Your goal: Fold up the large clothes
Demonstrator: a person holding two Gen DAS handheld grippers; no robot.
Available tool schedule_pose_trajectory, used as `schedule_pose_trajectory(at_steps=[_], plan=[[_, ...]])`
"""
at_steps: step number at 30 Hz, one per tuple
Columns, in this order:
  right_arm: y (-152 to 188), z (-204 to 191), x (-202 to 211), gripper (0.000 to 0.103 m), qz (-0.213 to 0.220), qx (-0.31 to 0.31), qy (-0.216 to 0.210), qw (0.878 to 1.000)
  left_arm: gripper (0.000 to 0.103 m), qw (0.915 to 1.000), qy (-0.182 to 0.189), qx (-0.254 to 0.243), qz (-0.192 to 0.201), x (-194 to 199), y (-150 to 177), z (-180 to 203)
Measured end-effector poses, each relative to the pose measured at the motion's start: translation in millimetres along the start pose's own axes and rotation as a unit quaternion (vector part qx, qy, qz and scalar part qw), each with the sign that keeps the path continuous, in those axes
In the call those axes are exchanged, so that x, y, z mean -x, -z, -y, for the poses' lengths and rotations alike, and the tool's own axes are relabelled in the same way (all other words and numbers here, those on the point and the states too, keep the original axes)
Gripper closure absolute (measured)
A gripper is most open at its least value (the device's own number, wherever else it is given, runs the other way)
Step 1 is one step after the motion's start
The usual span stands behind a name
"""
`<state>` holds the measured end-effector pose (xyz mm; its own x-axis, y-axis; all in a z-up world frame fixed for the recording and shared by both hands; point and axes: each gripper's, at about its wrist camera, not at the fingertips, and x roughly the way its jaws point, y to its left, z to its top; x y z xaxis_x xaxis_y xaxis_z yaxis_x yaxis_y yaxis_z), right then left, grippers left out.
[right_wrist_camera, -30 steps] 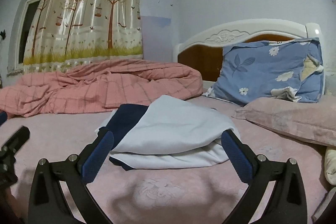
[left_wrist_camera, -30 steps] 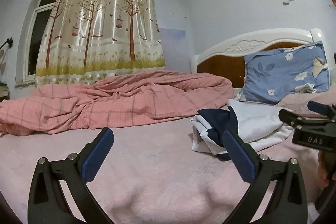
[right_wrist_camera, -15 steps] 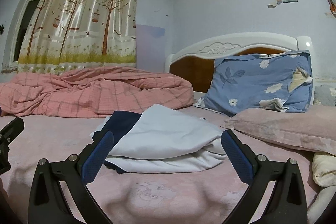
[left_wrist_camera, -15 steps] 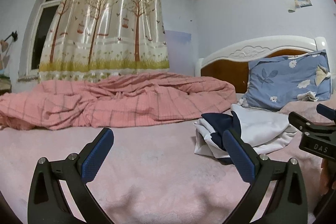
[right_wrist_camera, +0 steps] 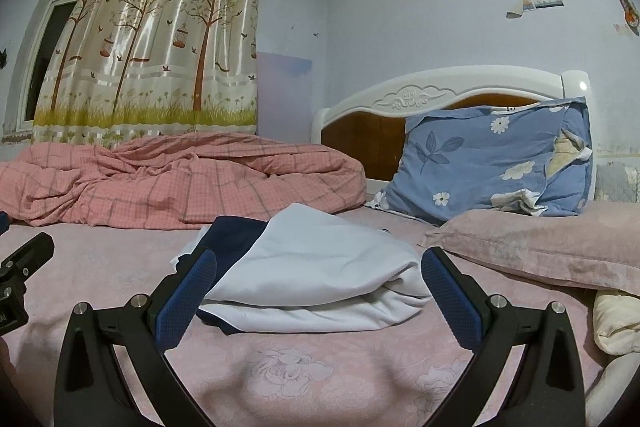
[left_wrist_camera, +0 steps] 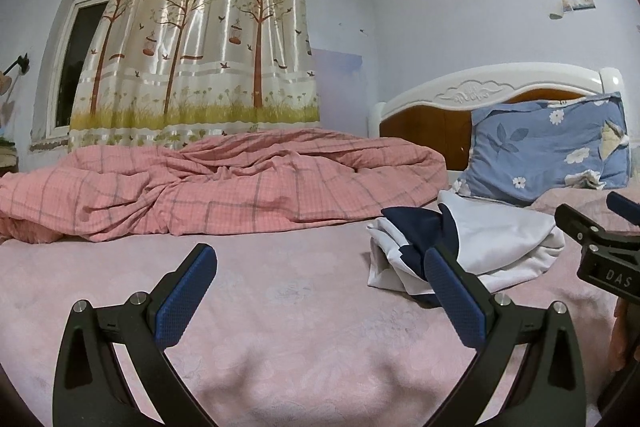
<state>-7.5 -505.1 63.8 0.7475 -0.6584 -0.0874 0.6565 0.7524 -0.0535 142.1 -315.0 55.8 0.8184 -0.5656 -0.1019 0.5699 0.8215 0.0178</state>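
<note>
A folded white and navy garment point(right_wrist_camera: 316, 267) lies on the pink bed sheet point(right_wrist_camera: 288, 379), straight ahead of my right gripper point(right_wrist_camera: 318, 301). That gripper is open and empty, its blue pads just short of the garment's near edge. In the left wrist view the garment point(left_wrist_camera: 480, 247) lies at the right. My left gripper point(left_wrist_camera: 320, 295) is open and empty over bare sheet point(left_wrist_camera: 280, 307), to the left of the garment. The right gripper point(left_wrist_camera: 600, 239) shows at that view's right edge.
A crumpled pink checked quilt point(left_wrist_camera: 224, 183) lies across the far side of the bed. A blue flowered pillow point(right_wrist_camera: 488, 167) leans on the white headboard point(right_wrist_camera: 440, 95); a pink pillow point(right_wrist_camera: 552, 247) lies at the right. A tree-print curtain point(left_wrist_camera: 200, 35) covers the window.
Both grippers have tilted up and drawn back slightly from the garment, so more wall and ceiling show. The garment has not moved. Both grippers stay open.
</note>
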Motion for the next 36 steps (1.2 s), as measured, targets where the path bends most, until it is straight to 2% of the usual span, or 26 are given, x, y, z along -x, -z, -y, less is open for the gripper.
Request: schedule_pose_trajectory(at_steps=[5, 15, 21, 36], plan=[[1, 0, 0, 0.000, -0.001, 0.003, 0.001, 1.000, 0.000, 0.9997, -0.003, -0.004, 0.024, 10, 0, 1], [1, 0, 1, 0.000, -0.002, 0.004, 0.002, 1.000, 0.000, 0.9998, -0.003, -0.011, 0.015, 8, 0, 4], [2, 1, -1, 0.000, -0.006, 0.003, 0.002, 1.000, 0.000, 0.9999, -0.010, -0.009, -0.005, 0, 2, 3], [2, 3, -3, 0.000, -0.005, -0.001, 0.004, 1.000, 0.000, 0.9999, -0.013, -0.010, 0.000, 4, 2, 1]])
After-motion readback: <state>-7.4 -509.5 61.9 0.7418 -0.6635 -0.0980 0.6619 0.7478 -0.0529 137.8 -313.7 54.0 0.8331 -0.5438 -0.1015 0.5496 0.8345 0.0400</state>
